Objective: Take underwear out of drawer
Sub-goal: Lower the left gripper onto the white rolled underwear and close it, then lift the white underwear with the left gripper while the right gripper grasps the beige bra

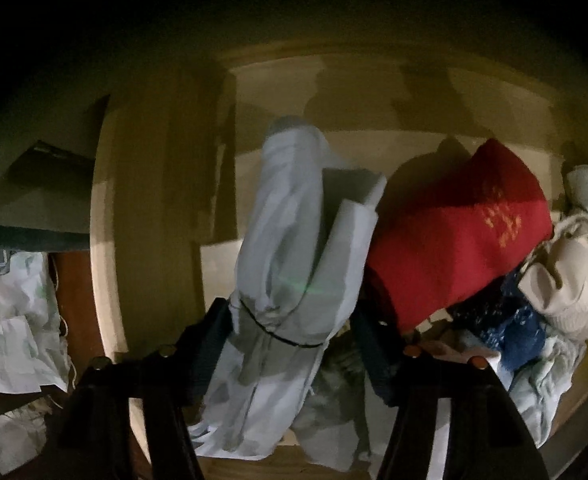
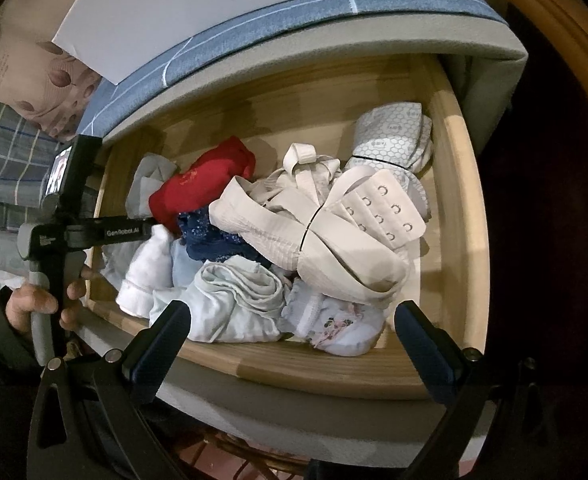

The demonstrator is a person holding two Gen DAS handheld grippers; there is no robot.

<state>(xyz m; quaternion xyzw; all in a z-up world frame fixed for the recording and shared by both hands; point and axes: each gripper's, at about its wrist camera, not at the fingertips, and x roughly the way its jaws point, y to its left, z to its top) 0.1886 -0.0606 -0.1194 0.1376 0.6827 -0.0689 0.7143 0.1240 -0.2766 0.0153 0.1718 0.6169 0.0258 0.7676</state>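
A wooden drawer [image 2: 460, 184] stands pulled open beneath a blue-covered surface on which a white shoe box [image 2: 221, 4] is seen, and all positions below are given relative to this drawer. At its left edge a person's hand [image 2: 41, 304] is observed gripping the handle of the left gripper [image 1: 289, 320], which is pointed down into the drawer. In the left wrist view its jaws are seen set wide, with a pale grey rolled garment [image 1: 294, 232], tied by a thin dark band, lying between the two fingers; whether the pads actually press on the cloth cannot be told from that dim view. To the right of that roll, still inside the drawer, a red folded garment [image 2: 201, 188] is recorded, with a dark blue patterned piece [image 2: 209, 232] just in front of it. In the drawer's middle a cream bra [image 2: 334, 236] with a hook-and-eye panel is seen lying on top of the pile, and light blue and white underwear [image 2: 229, 304] is noted against the front wall. Toward the right rear corner a white patterned bundle [image 2: 394, 140] bound by a dark band is recorded. The right gripper [image 2: 294, 332] is seen above the drawer's front rim, its jaws spread apart and empty, touching no garment.
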